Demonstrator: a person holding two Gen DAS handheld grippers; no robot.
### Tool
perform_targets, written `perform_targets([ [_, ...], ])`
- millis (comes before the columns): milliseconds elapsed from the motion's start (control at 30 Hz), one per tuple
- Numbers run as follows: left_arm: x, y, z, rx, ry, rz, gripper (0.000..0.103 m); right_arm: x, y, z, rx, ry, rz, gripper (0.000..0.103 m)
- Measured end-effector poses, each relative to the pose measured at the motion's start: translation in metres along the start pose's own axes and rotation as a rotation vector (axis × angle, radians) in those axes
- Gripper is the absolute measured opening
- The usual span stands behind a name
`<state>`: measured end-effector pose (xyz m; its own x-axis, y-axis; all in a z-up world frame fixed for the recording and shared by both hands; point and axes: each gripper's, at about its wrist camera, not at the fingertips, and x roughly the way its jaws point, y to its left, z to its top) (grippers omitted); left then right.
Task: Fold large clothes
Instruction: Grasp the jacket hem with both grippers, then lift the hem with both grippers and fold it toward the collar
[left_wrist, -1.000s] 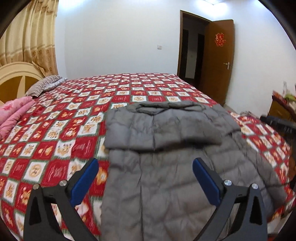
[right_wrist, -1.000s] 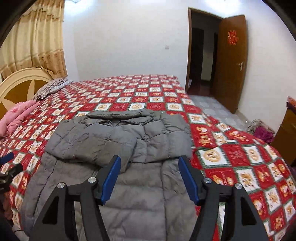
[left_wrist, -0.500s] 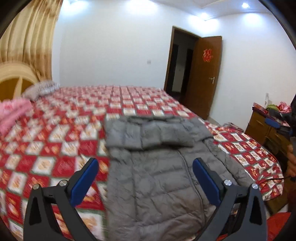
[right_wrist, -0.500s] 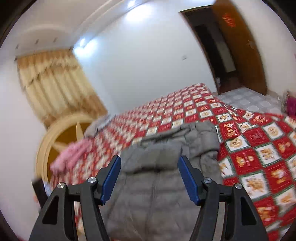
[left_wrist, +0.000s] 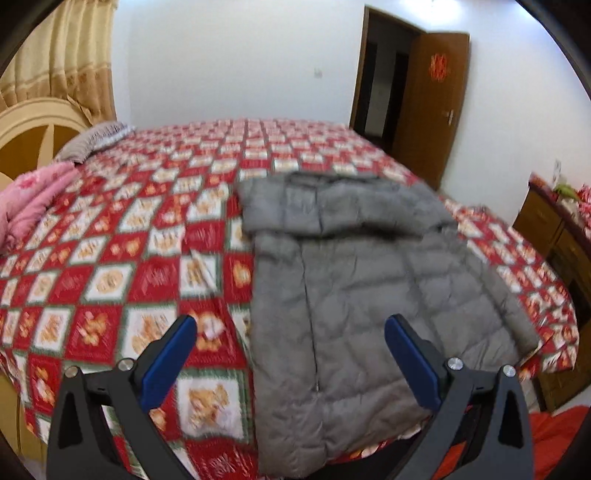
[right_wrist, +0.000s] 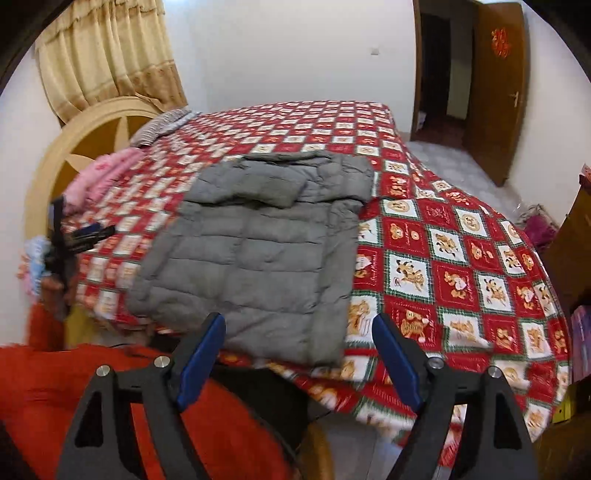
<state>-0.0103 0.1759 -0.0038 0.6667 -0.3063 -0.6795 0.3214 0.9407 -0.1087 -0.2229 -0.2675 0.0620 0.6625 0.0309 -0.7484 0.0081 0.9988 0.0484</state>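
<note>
On bed, gray jacket w/o legible label; L jaws spread, R jaws opening, both empty.

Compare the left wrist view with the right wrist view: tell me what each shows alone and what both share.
Left wrist only: the jacket's front zipper and a wooden dresser. Right wrist only: the left claw seen from the side, the person's red garment, and tiled floor by the door. Both: the gray puffer jacket on the red patterned bedspread, pink bedding, the curtain, and the open brown door.
</note>
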Motion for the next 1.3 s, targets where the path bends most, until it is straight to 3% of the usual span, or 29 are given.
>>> perform_targets([
  [133, 0.027, -0.008, -0.030, 0.002, 0.087, 0.003, 0.103, 0.084, 0.001, -0.014, -0.059, 0.022, -0.141, 0.082],
  [233, 0.040, -0.007, -0.050, -0.003, 0.121, 0.030, 0.103, 0.113, 0.003, -0.025, -0.102, 0.009, -0.193, 0.082],
  [500, 0.076, 0.001, -0.089, -0.090, 0.272, 0.027, 0.103, 0.141, -0.024, -0.037, 0.050, 0.095, -0.145, 0.082],
  [633, 0.077, 0.001, -0.096, -0.129, 0.247, -0.003, 0.101, 0.155, -0.020, -0.047, 0.087, 0.143, -0.052, 0.080],
  [667, 0.076, 0.000, -0.097, -0.130, 0.237, -0.012, 0.092, 0.157, -0.016, -0.047, 0.072, 0.143, -0.052, 0.076],
  [700, 0.075, 0.000, -0.098, -0.126, 0.228, -0.022, 0.076, 0.159, -0.008, -0.046, 0.030, 0.137, -0.067, 0.064],
  [767, 0.072, -0.002, -0.097, -0.112, 0.217, -0.028, 0.054, 0.166, -0.004, -0.046, 0.000, 0.155, -0.069, 0.047],
  [900, 0.070, 0.000, -0.096, -0.142, 0.212, -0.075, 0.036, 0.176, -0.017, -0.047, 0.085, 0.183, -0.027, 0.042],
  [1000, 0.076, -0.002, -0.094, -0.145, 0.212, -0.106, 0.021, 0.178, -0.013, -0.050, 0.059, 0.199, -0.016, 0.038],
  [1100, 0.074, -0.011, -0.090, -0.109, 0.187, -0.094, 0.013, 0.179, -0.009, -0.053, 0.034, 0.201, -0.030, 0.016],
  [1167, 0.070, -0.014, -0.083, -0.097, 0.171, -0.085, 0.012, 0.175, -0.012, -0.050, 0.073, 0.173, 0.002, 0.012],
  [1300, 0.044, -0.015, -0.057, -0.122, 0.065, -0.151, 0.012, 0.149, -0.019, -0.033, 0.139, 0.041, 0.119, 0.011],
])
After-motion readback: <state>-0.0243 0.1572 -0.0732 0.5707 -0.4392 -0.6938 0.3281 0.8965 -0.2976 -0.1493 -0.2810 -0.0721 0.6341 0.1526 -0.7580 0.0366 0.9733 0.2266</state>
